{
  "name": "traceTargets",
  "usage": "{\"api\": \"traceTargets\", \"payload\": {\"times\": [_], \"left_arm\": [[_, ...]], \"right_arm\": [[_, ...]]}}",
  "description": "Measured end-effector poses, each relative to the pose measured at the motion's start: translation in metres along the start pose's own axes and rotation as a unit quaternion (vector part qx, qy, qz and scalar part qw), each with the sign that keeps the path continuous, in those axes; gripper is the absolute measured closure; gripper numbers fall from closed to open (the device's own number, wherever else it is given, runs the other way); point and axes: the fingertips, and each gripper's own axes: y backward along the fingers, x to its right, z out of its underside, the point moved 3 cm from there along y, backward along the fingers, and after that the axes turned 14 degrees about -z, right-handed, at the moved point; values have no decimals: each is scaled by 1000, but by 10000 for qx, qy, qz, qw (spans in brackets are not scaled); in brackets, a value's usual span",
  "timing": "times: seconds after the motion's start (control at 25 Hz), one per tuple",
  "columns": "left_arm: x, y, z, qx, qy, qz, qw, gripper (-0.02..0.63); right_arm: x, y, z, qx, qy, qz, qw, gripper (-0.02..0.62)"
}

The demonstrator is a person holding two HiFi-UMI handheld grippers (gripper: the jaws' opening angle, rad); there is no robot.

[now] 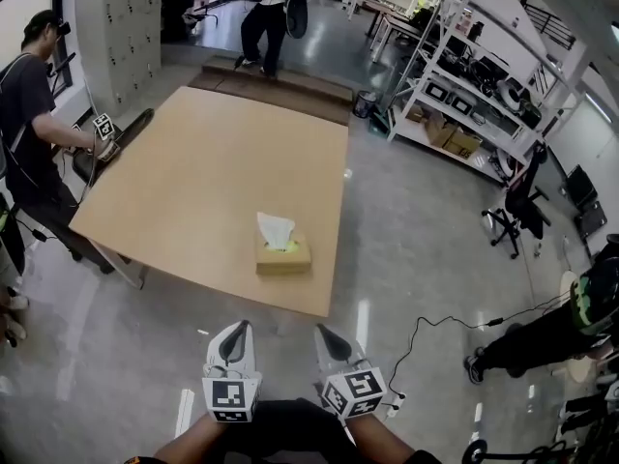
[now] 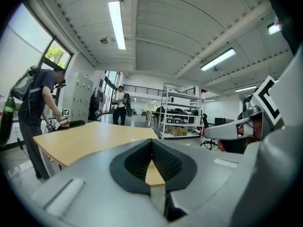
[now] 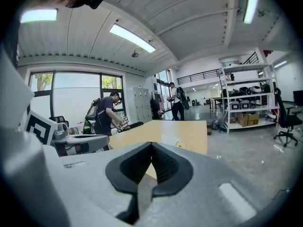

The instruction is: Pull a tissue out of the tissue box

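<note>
A yellow tissue box [image 1: 283,257] stands near the front right corner of the wooden table [image 1: 193,182], with a white tissue [image 1: 275,230] sticking up out of its top. Both grippers hover over the floor, short of the table's near edge. My left gripper [image 1: 239,327] [image 2: 152,142] is shut with nothing in it. My right gripper [image 1: 322,331] [image 3: 151,144] is shut and empty too. In the right gripper view the tissue box [image 3: 171,141] peeks just over the jaws. The left gripper's own jaws hide the box in its view.
A person [image 1: 29,114] leans over the table's left edge. Another person [image 1: 266,17] stands beyond the far end. Metal shelving [image 1: 474,85] and an office chair [image 1: 517,211] stand at the right, a black cable [image 1: 435,327] lies on the floor, and another person [image 1: 571,327] is at the right edge.
</note>
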Motion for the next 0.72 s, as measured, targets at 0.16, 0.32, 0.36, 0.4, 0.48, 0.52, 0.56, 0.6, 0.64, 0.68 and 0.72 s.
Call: {"api": "traceTargets", "payload": {"times": [0.16,0.32,0.36,0.4,0.48,0.52,0.56,0.6,0.64,0.68,0.72], "left_arm": [[-25,-11,-6,57,15,1,10000,588],[-38,-20,-14,101,39,-30,9999,588],[-41,-23,-14,75,61,-33,9999,588],[-43,-26,-13,32,101,-42,9999,588],[-51,-33,-12,-73,200,-94,9997,588],[-55,-37,-12,-106,231,-130,9996,588],[-58,-41,-12,-119,252,-160,9995,588],[-61,-45,-12,-115,257,-182,9994,588],[-63,-51,-12,-107,242,-200,9995,588],[-65,-58,-11,-110,212,-209,9995,588],[-68,-65,-9,-130,176,-206,9995,588]], "right_arm": [[-3,-23,-5,-123,95,99,9998,602],[-2,-40,-15,-219,156,75,9996,601],[-2,-45,-16,-247,156,46,9996,593],[-2,-50,-16,-285,155,11,9995,589],[-2,-62,-15,-370,159,-67,9992,584],[-2,-68,-14,-405,161,-108,9990,580],[0,-76,-13,-432,159,-150,9988,577],[2,-83,-13,-451,157,-191,9987,572],[5,-90,-14,-463,160,-233,9985,569],[9,-99,-15,-474,168,-277,9984,566],[13,-107,-15,-488,175,-322,9981,565]]}}
